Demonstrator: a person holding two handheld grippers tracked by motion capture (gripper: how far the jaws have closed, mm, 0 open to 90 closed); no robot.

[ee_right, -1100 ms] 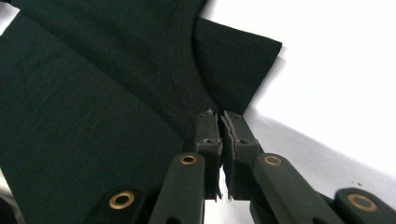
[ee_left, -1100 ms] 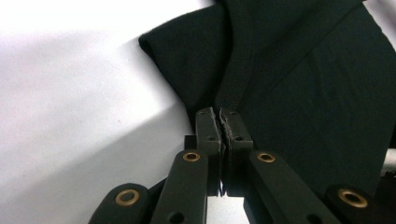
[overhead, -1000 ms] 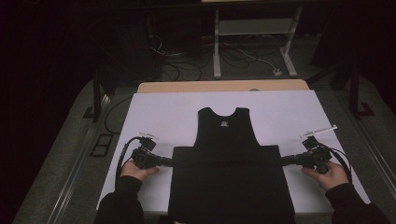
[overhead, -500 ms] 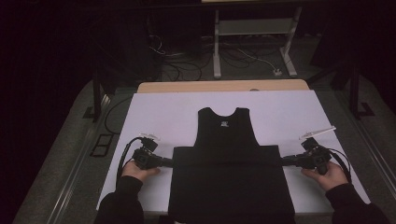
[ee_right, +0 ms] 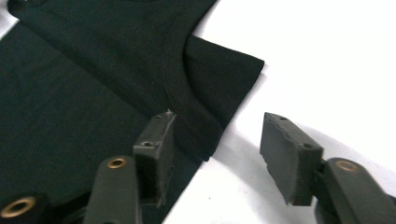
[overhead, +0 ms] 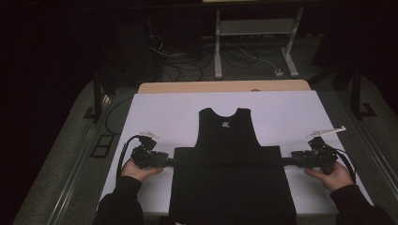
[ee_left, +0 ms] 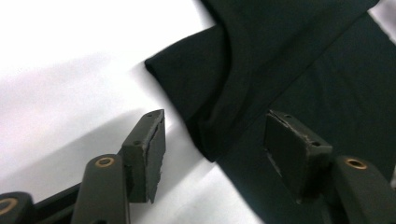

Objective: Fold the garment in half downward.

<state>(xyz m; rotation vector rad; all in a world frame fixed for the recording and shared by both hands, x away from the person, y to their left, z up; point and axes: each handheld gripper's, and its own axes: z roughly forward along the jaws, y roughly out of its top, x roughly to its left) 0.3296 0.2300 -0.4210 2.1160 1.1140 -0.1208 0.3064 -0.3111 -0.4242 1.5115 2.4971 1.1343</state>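
Observation:
A black sleeveless shirt (overhead: 227,140) lies flat on the white table (overhead: 164,112), neck away from me, with its lower part folded up into a straight band across the chest. My left gripper (overhead: 170,162) is at the band's left end. Its jaws have just been opening, and the fold's corner (ee_left: 196,88) lies loose between the parted pads (ee_left: 156,154). My right gripper (overhead: 287,161) is at the right end. It has also just been opening, and the stitched fold corner (ee_right: 205,116) sits between its pads (ee_right: 285,158) without being pressed.
The white cover leaves a wooden strip (overhead: 225,86) bare at the table's far edge. Beyond it, cables (overhead: 244,56) and a metal stand's legs (overhead: 218,47) are on the dark floor. White surface shows on both sides of the shirt.
Both hands and the folded shirt keep their places. Seen from above, the jaws' parting at the two fold ends barely shows.

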